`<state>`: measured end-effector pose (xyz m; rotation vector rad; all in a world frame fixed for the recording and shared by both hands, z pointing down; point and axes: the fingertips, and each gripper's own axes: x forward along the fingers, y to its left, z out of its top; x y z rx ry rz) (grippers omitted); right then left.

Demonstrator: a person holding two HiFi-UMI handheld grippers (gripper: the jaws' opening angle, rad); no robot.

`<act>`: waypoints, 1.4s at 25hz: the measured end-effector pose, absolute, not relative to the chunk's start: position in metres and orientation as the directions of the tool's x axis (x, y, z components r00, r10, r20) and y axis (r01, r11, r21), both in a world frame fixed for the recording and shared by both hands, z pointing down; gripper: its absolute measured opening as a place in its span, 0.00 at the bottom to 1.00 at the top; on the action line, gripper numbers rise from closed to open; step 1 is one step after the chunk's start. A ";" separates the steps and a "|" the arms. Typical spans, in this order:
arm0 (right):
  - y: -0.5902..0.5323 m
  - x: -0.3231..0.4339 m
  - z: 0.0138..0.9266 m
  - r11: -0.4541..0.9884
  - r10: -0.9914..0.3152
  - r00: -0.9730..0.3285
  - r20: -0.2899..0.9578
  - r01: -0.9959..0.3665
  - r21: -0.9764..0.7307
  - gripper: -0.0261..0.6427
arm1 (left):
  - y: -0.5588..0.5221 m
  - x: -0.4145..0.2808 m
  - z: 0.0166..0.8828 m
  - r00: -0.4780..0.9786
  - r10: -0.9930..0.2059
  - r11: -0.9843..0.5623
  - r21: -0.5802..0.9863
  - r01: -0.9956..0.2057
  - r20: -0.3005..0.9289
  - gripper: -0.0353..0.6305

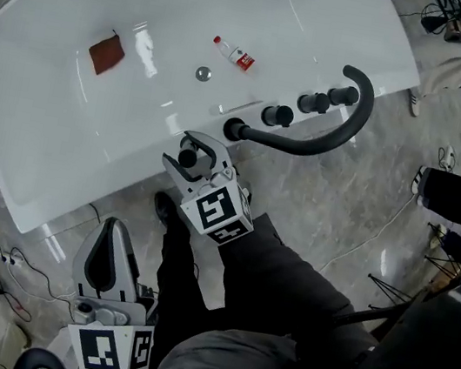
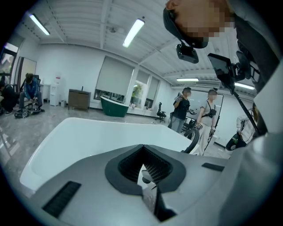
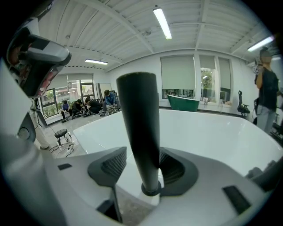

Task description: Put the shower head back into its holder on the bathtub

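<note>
Shower head (image 1: 359, 114) is black and curved. 1 end meets a black ring (image 1: 233, 127) on the near rim of the white bathtub (image 1: 26, 143), and the rest arcs out over the floor and back over the rim by 3 black knobs (image 1: 314, 103).

Right gripper (image 1: 211, 145) is at that ring end, marker cube (image 1: 217, 212) toward the person. In the right gripper view the handle (image 3: 141, 132) stands upright between the jaws. The jaws are spread, 1 on each side of it, with a clear gap on the left. Contact on the other side is unclear.

Left gripper (image 1: 112, 227) is low and back by the person's dark trouser leg (image 1: 273, 293), over the grey floor and well apart from the tub. In the left gripper view its jaws (image 2: 142, 165) are closed together, nothing between them, only a thin slit below the pads.

Inside the tub are a small bottle with a red label (image 1: 234, 53), a reddish-brown cloth (image 1: 106, 53) and the drain (image 1: 203, 73). All 3 are well apart from both grippers.
</note>
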<state>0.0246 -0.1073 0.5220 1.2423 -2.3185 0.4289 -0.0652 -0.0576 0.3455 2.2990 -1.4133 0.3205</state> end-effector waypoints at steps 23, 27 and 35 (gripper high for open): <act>-0.110 0.029 0.527 0.512 -0.716 -0.421 0.557 -0.859 0.008 0.38 | -0.052 -0.080 0.351 0.455 -0.799 -0.391 0.235 -0.890 0.393 0.06; -0.116 0.020 0.525 0.517 -0.716 -0.429 0.551 -0.856 0.005 0.38 | -0.057 -0.087 0.349 0.441 -0.801 -0.383 0.219 -0.898 0.405 0.06; -0.107 0.032 0.521 0.515 -0.722 -0.419 0.551 -0.857 0.023 0.38 | -0.044 -0.076 0.349 0.455 -0.794 -0.392 0.232 -0.890 0.403 0.06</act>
